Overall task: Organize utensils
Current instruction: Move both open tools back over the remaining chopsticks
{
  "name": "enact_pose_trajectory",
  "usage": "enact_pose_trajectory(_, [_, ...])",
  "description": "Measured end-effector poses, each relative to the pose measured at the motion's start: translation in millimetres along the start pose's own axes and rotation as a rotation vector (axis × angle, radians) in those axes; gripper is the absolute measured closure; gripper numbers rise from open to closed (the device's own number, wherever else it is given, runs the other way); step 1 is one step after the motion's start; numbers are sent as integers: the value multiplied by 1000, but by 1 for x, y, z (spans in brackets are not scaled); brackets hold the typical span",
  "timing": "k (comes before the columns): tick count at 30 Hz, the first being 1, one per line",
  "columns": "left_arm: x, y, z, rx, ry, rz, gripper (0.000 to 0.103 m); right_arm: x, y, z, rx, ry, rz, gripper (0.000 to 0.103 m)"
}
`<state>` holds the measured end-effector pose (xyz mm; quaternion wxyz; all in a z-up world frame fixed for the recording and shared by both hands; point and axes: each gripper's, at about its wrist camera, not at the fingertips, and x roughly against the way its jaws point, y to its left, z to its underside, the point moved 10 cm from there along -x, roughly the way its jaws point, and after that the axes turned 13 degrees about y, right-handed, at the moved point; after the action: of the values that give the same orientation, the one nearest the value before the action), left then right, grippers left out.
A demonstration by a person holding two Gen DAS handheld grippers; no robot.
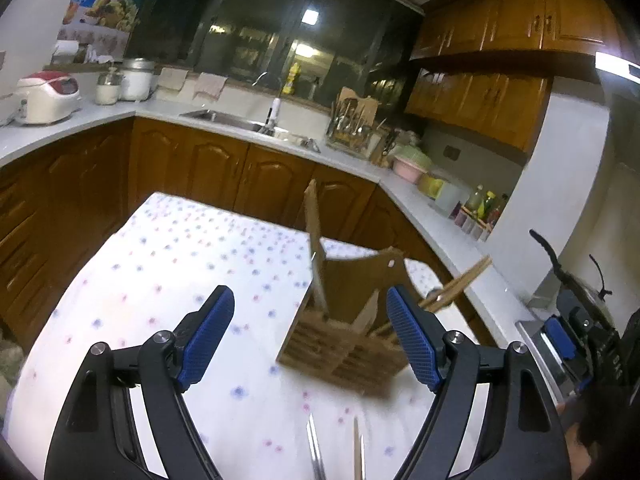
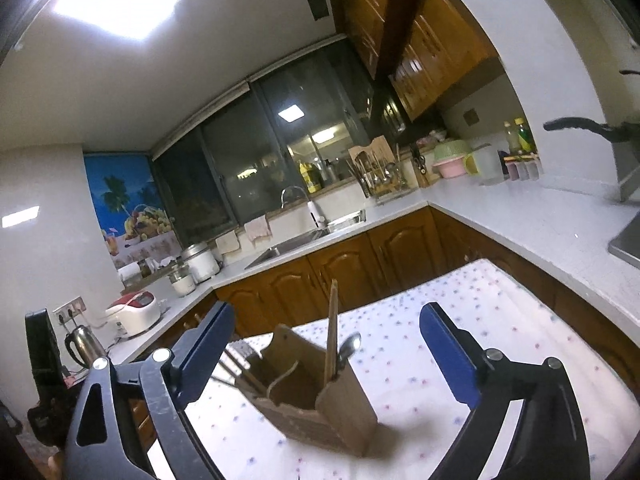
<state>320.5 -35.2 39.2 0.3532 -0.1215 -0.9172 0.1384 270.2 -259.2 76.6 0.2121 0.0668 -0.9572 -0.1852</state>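
A wooden utensil holder point(image 1: 340, 344) stands on the flowered tablecloth point(image 1: 180, 272), holding a wooden spatula point(image 1: 314, 240), chopsticks point(image 1: 460, 284) and other sticks. My left gripper point(image 1: 310, 332) is open and empty, hovering just in front of the holder. Two metal utensil tips point(image 1: 316, 456) lie on the cloth below it. In the right wrist view the holder point(image 2: 320, 404) shows a metal spoon point(image 2: 350, 346) and a wooden stick point(image 2: 332, 320) upright inside. My right gripper point(image 2: 326, 344) is open and empty above the holder. Part of the right gripper shows in the left wrist view point(image 1: 576, 344).
White countertops point(image 1: 460, 232) and brown cabinets point(image 1: 224, 168) ring the table. A sink point(image 2: 296, 246), a rice cooker point(image 2: 134, 312), a kettle point(image 2: 82, 344), a dish rack with utensils point(image 1: 354, 128), bowls and bottles stand on the counters.
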Motion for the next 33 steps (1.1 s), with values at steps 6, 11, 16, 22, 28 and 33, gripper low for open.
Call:
enact_pose_trajectory(6, [2, 14, 36, 27, 57, -12, 23, 16, -8, 27, -24, 40, 6, 8])
enact_pose_trajectory(11, [2, 20, 66, 32, 106, -24, 23, 25, -10, 53, -23, 88, 9, 8])
enact_pose_trajectory(16, [0, 23, 90, 13, 154, -47, 23, 27, -14, 81, -24, 149, 21, 8])
enact_pose_trajectory(22, [-5, 43, 115, 39, 204, -76, 23, 22, -11, 116, 7, 227, 30, 8])
enact_pose_trajectory(28, [-11, 64, 138, 55, 256, -124, 23, 3, -3, 162, 63, 357, 46, 13])
enact_pose_trajectory(33, [-16, 77, 152, 79, 297, -145, 23, -23, 0, 208, 104, 525, 70, 64])
